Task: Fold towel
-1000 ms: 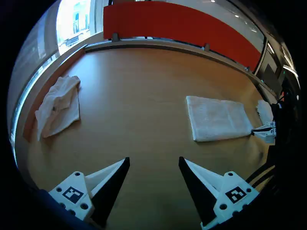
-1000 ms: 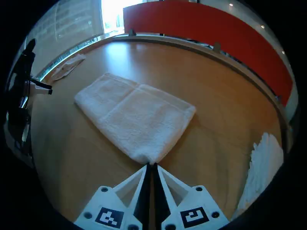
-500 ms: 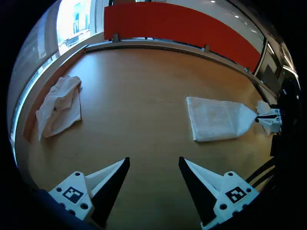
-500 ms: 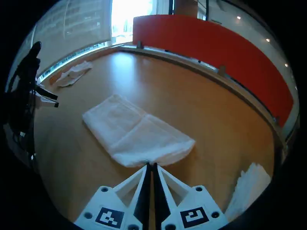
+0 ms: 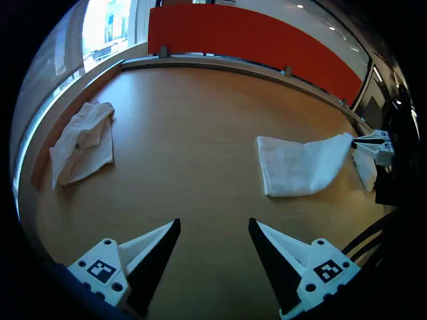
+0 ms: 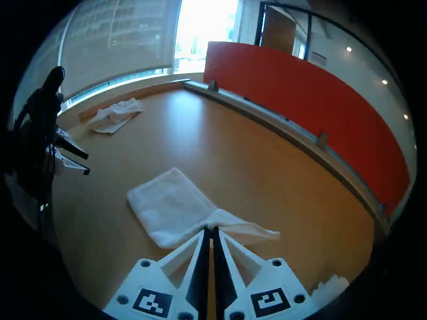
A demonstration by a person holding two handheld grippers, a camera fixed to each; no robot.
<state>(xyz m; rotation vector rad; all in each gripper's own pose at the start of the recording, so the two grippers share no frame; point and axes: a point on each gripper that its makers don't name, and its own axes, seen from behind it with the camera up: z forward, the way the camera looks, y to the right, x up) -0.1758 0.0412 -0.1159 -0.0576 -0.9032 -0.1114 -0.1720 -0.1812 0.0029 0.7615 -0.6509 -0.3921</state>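
A folded white towel (image 5: 296, 165) (image 6: 168, 205) lies on the wooden table (image 5: 187, 128). My right gripper (image 6: 210, 232) is shut on the towel's near corner and holds that corner up off the table, while the far part still rests flat. In the left gripper view the right gripper (image 5: 373, 146) appears at the far right with the raised corner stretched toward it. My left gripper (image 5: 213, 224) hovers open over bare wood, well short of the towel, with nothing between its fingers. The left gripper (image 6: 72, 160) also appears at the left edge of the right gripper view.
A crumpled white towel (image 5: 82, 141) (image 6: 115, 114) lies near the window-side edge of the table. More white cloth (image 5: 365, 170) (image 6: 331, 288) sits beside the right gripper. A red partition (image 5: 251, 40) (image 6: 320, 101) runs along the table's far edge.
The right gripper has risen and pulled back with the towel corner in it, peeling that end off the table. The left gripper has stayed still and open.
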